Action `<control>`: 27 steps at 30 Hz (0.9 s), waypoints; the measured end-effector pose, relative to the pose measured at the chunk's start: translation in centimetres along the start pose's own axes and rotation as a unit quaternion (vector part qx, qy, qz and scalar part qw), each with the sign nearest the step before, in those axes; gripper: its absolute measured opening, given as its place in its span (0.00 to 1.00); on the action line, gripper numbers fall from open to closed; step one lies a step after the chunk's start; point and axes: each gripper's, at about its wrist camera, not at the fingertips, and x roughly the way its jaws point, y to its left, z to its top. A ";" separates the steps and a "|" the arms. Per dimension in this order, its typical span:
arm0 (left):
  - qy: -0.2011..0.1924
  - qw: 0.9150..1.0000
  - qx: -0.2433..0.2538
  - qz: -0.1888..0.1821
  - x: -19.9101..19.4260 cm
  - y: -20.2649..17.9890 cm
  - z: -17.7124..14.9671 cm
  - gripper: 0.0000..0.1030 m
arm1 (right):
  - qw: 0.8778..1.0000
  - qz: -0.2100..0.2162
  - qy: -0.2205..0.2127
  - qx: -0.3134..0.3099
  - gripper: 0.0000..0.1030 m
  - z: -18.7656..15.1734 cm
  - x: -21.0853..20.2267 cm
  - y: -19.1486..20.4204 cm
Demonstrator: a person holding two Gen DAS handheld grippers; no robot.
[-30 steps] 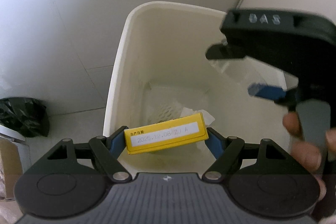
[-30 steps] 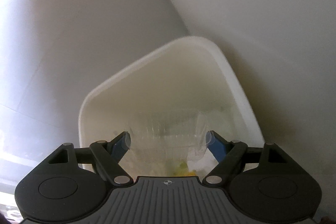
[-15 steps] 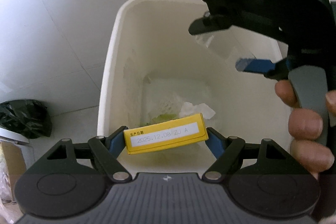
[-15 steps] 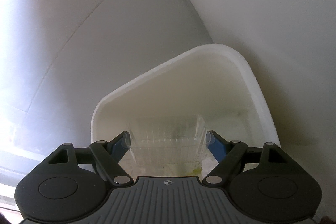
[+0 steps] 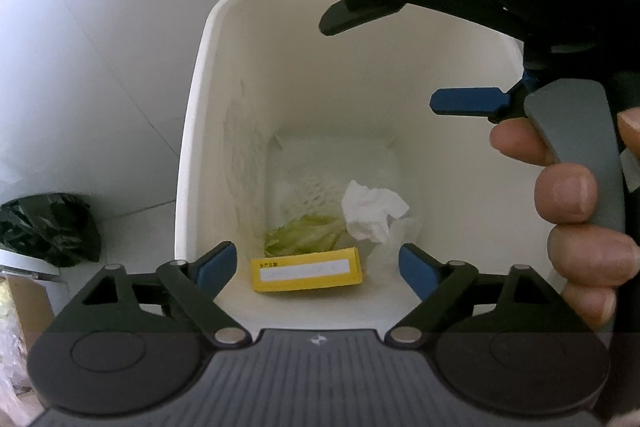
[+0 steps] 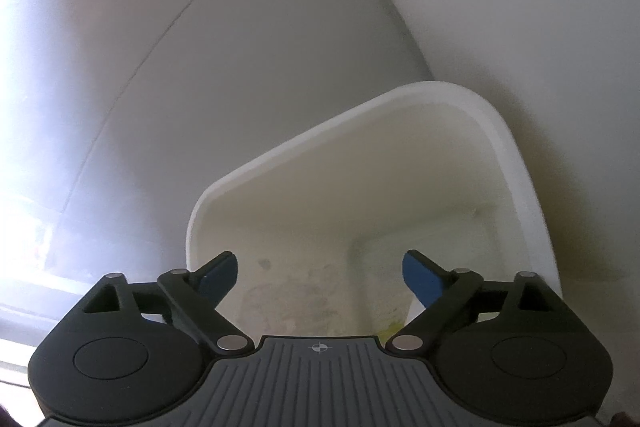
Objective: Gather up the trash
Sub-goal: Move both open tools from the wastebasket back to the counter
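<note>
While both jaws have just been opening, nothing is held by the left hand-held gripper (image 5: pixel 318 267) or right hand-held gripper (image 6: pixel 320 277); the yellow box (image 5: pixel 307 270), its label unreadable, is seen down in the white bin (image 5: pixel 192 147). "DAS" is printed on the right one.

One bin (image 5: pixel 192 131), one yellow box (image 5: pixel 307 269), one tissue (image 5: pixel 372 213), two claws (image 5: pixel 316 267) (image 6: pixel 320 277).

A white tiled floor (image 5: pixel 100 75) carried a white bin (image 5: pixel 192 155) by the wall, with a black bag (image 5: pixel 48 227) well to its left.
</note>
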 end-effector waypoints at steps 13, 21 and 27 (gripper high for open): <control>-0.015 1.000 -0.002 0.001 -0.6 0.2 -0.4 0.89 | 1.000 -0.012 0.011 -0.013 0.93 0.6 1.8 -0.1; -0.042 0.999 -0.013 -0.013 -2.1 0.8 -0.6 0.90 | 0.998 -0.037 0.030 -0.037 0.93 0.8 0.2 1.6; -0.054 0.998 -0.025 -0.028 -4.1 1.3 -0.8 0.93 | 0.997 -0.036 0.026 -0.061 0.93 0.9 -1.6 3.2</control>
